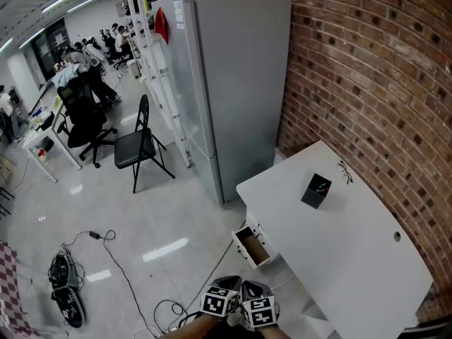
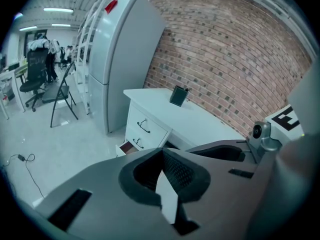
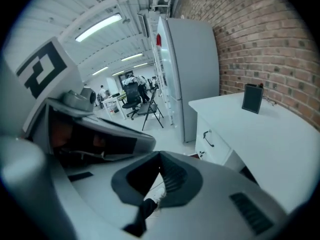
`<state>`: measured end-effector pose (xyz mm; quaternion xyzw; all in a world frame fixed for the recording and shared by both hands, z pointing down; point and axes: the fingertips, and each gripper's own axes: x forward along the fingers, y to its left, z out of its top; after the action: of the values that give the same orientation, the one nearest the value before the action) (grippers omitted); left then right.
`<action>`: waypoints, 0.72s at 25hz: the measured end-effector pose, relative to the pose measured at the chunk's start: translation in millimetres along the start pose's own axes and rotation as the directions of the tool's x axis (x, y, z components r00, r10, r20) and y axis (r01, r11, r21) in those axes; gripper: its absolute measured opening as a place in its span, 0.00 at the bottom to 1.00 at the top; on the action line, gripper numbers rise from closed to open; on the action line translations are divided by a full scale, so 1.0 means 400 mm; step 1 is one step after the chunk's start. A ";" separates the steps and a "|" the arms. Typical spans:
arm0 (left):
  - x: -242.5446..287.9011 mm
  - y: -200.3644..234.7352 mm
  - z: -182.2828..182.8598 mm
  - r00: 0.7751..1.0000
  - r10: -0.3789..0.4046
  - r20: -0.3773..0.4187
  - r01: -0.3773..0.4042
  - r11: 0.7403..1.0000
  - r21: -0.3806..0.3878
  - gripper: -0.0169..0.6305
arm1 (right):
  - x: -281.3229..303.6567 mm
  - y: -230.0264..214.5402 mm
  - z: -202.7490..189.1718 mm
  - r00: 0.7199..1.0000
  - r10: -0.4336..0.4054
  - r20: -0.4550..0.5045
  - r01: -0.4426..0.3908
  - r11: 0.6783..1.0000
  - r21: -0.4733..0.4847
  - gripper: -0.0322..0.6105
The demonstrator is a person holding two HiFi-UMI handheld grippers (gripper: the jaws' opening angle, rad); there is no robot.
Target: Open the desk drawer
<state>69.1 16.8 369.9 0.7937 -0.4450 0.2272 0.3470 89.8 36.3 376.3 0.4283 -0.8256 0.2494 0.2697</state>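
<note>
Tongs first: your left tongs [image 2: 162,151] and right tongs [image 3: 160,156] are both closed on nothing, side by side, well short of the table [image 1: 353,246]. Its lower drawer [image 1: 252,246] stands part-open; reaching in with closed tongs, you'd likely nudge it shut.

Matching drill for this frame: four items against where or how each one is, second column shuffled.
1. small black box
2. white desk drawer
3. black folding chair
4. tall grey metal cabinet

A. on the floor, left of the cabinet
B. pulled out, open
C. against the brick wall
D. on top of the white desk

Pairs: 1-D, 2-B, 3-A, 4-C
</note>
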 end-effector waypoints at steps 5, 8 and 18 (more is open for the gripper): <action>-0.011 0.035 0.004 1.000 0.004 -0.020 -0.004 1.000 0.003 0.04 | 0.023 -0.006 0.004 1.000 -0.011 -0.005 0.011 0.999 0.039 0.07; -0.011 0.056 0.024 1.000 0.010 -0.023 -0.010 1.000 0.016 0.04 | 0.034 -0.019 0.029 1.000 -0.025 0.008 0.024 0.998 0.054 0.07; 0.010 0.077 0.087 1.000 -0.017 -0.024 0.018 0.999 0.048 0.04 | 0.053 -0.055 0.096 0.998 -0.061 0.019 0.058 0.993 0.102 0.07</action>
<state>46.2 -22.6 360.4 0.8029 -0.4285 0.2441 0.3348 89.2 -11.7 366.5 0.4686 -0.8017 0.2780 0.2459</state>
